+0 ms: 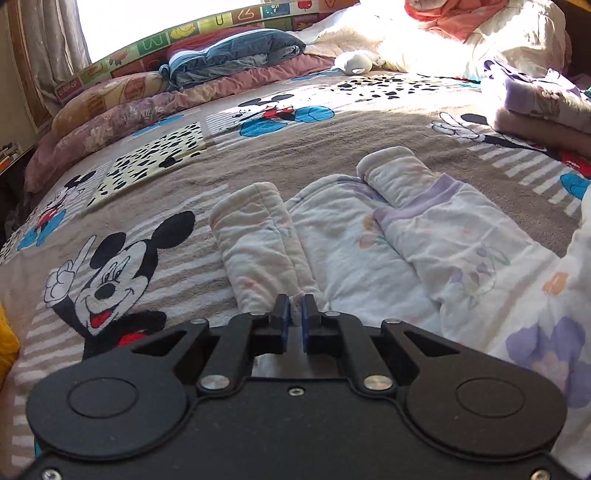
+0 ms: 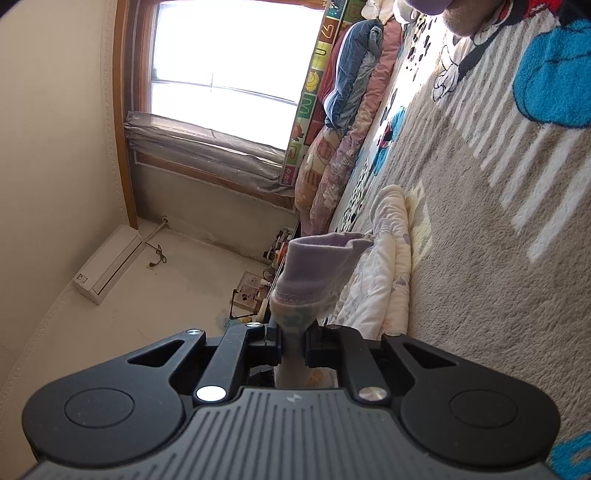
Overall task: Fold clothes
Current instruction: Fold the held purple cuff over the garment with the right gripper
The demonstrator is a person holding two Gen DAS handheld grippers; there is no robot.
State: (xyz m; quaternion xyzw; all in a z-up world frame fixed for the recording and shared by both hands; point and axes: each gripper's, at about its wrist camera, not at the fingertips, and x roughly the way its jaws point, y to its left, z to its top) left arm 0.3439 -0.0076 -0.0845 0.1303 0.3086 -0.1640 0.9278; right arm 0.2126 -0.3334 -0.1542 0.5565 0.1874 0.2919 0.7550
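A white top with a pastel flower print and lilac trim (image 1: 369, 236) lies flat on the Mickey Mouse blanket (image 1: 147, 206), both sleeves folded in over its body. My left gripper (image 1: 295, 314) sits at the near edge, by the left sleeve (image 1: 255, 243), and is shut with a thin bit of white cloth between its blue pads. In the right wrist view, which is rolled on its side, my right gripper (image 2: 293, 334) is shut on a bunched lilac-edged part of the same top (image 2: 317, 269), lifted off the blanket (image 2: 480, 258).
A folded pile of clothes (image 1: 546, 107) lies at the right of the bed. Pillows and a blue quilt (image 1: 236, 59) line the far side under the window (image 2: 229, 74). A soft toy (image 1: 354, 62) and heaped bedding (image 1: 461, 33) sit at the back.
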